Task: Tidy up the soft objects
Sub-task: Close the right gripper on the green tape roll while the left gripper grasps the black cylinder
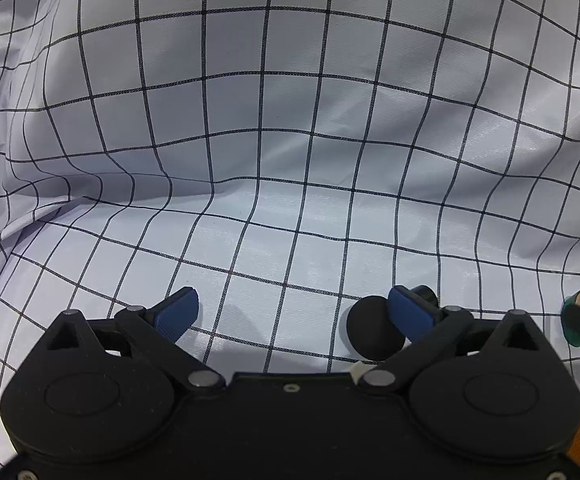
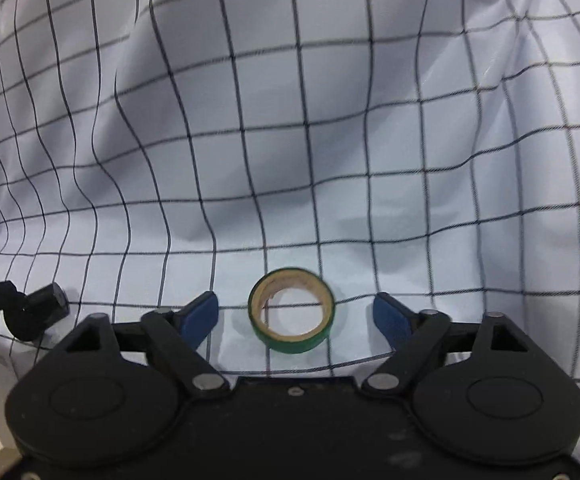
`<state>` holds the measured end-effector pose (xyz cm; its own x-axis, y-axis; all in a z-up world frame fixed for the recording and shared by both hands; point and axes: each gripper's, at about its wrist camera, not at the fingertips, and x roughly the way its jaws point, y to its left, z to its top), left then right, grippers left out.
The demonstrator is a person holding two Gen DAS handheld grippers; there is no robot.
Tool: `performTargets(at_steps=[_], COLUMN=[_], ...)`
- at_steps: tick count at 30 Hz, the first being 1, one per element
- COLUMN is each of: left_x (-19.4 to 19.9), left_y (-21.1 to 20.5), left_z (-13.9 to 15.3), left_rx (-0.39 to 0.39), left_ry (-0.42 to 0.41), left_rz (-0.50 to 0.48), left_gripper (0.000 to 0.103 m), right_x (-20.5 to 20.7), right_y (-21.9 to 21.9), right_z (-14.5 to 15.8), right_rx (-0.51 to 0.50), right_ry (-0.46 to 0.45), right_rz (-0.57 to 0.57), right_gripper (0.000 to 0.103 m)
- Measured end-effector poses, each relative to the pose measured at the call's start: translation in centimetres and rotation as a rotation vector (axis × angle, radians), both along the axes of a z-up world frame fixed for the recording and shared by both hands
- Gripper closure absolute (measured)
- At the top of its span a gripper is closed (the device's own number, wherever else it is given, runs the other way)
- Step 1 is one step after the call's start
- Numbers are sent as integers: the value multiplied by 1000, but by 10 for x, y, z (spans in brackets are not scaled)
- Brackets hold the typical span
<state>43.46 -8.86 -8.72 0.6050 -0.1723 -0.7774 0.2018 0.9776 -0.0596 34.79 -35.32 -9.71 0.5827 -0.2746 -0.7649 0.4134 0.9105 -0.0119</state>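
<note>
Left claw (image 1: 292, 314) is wide open, blue pads (image 1: 178, 312) spread, nothing between them. A black round object (image 1: 372, 332) lies on the cloth just inside the claw's right pad, partly behind it; can't tell if they touch. It looks like a dark cylinder seen end-on, and the right wrist view shows the same thing (image 2: 44, 312) at far left, beside the tip of the left claw. Right claw (image 2: 294, 316) is partly open, and the tape roll (image 2: 292, 310) sits between its pads (image 2: 200, 316), clear gaps on both sides, no contact, nothing gripped. The roll is green with a tan core, lying flat on the cloth, hole up. From the left wrist view the same roll (image 1: 578, 322) shows at the right edge, next to a black piece of the right claw. Everything rests on a white cloth (image 1: 290, 160) with a black grid, covering the table. Further out the cloth rises into loose folds and wrinkles, filling the background in both views. Right wrist view is slightly blurred.
</note>
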Motion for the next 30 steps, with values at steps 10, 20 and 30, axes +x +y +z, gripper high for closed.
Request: performTargets(at_steps=[10, 20, 30], left_x=[3, 2, -15], left_y=[10, 11, -10], left_z=[-2, 13, 24], left_rx=[-37, -46, -67], left_ry=[24, 84, 181], left_rz=[7, 60, 58], left_gripper=[3, 5, 5], right_x=[-15, -26, -17], right_y=[0, 8, 12], right_z=[-17, -25, -27], right_rx=[5, -45, -56], right_ry=[-63, -91, -85], right_rz=[-23, -17, -14], right_gripper=[55, 55, 55])
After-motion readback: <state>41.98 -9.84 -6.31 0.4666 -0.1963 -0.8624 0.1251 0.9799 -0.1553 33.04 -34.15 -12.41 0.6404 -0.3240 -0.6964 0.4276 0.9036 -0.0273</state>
